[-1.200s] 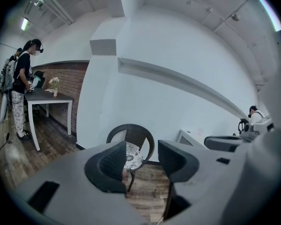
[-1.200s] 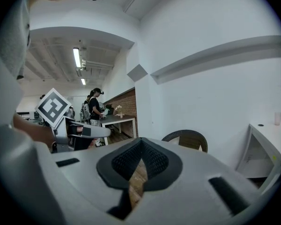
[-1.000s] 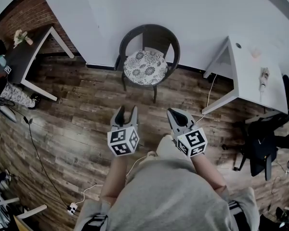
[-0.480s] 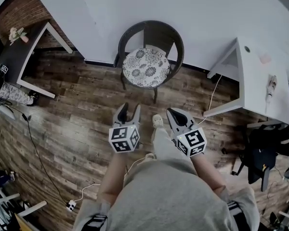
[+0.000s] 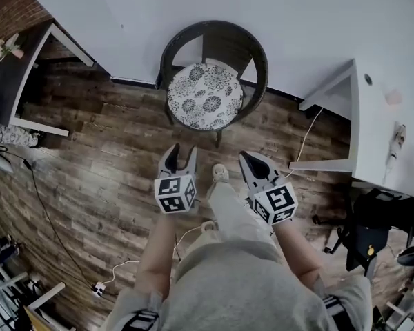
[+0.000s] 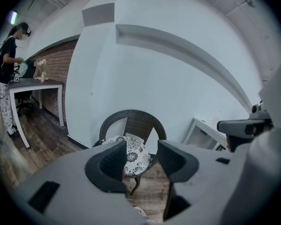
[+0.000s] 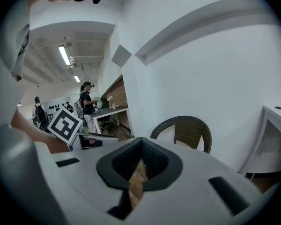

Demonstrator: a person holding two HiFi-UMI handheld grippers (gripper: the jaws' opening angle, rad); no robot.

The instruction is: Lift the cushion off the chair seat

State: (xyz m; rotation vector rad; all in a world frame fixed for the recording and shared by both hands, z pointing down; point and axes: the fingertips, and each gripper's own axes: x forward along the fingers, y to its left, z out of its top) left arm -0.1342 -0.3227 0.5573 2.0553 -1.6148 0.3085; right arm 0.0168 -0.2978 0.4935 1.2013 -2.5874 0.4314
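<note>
Plainly, the left gripper (image 5: 181,152) stood with its jaws wide apart and nothing between them, likely held ready to take the cushion's edge on arrival. The right gripper (image 5: 248,160) had its jaws closed together at the tips and empty, with only a sliver of floor (image 7: 137,175) showing behind them. It would probably have to open before it could help. Both pointed forward and somewhat down at the chair (image 5: 259,59), a pose that suited an approach and not a grasp, for they were well apart from it. The cushion (image 5: 204,95), round and flower-patterned, lay flat on the wicker seat, untouched, so the lift had not begun. The chair stood with its back to the white wall (image 5: 276,5) and its front open toward the person, which left the cushion's near edge free to reach.

Against the earlier head views, the chair sat nearer the grippers and looked larger. The person's foot (image 5: 219,173) had come forward between the two grippers, and the left jaws had kept the same width.
</note>
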